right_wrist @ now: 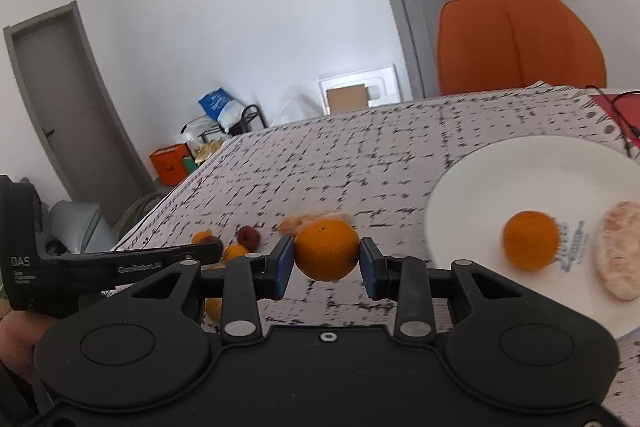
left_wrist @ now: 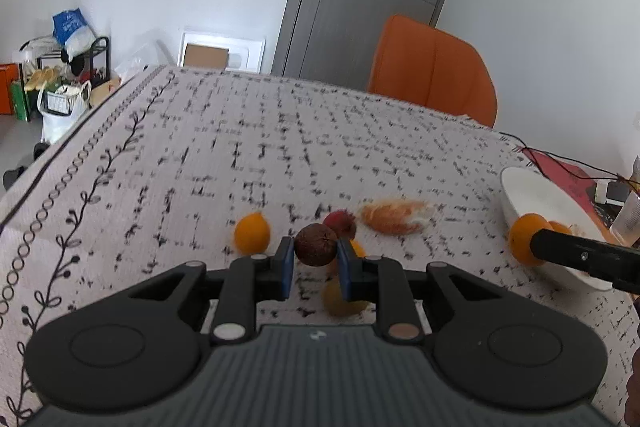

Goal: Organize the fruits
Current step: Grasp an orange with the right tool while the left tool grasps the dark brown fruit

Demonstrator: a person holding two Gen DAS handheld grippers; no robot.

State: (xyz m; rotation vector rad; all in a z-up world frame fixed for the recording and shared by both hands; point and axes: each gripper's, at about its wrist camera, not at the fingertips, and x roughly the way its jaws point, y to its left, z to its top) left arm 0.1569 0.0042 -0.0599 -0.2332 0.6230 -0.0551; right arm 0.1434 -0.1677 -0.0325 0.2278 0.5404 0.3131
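Left gripper (left_wrist: 316, 261): fingers clenched on dark brown fruit (left_wrist: 315, 244), above the worktop (left_wrist: 240, 155)
Loose fruit: orange (left_wrist: 252, 232), red fruit (left_wrist: 340, 223) on cloth
Right gripper (right_wrist: 327, 263): fingers grasping held orange (right_wrist: 327, 254)
White plate (right_wrist: 500, 167): far right, holds another orange (right_wrist: 530, 241)

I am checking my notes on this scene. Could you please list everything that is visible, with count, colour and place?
oranges: at least five, orange; one in the right gripper, one on the plate, the rest loose on the cloth
brown fruit: one, dark brown, in the left gripper
red fruit: one, red, on the cloth
pale pieces: two, pinkish; one on the plate, one on the cloth
plate: one, white, right side of the table
cloth: one, white with black marks, covers the table
chair: one, orange, behind the table
left gripper: black, blue pads, shut
right gripper: black, blue pads, shut
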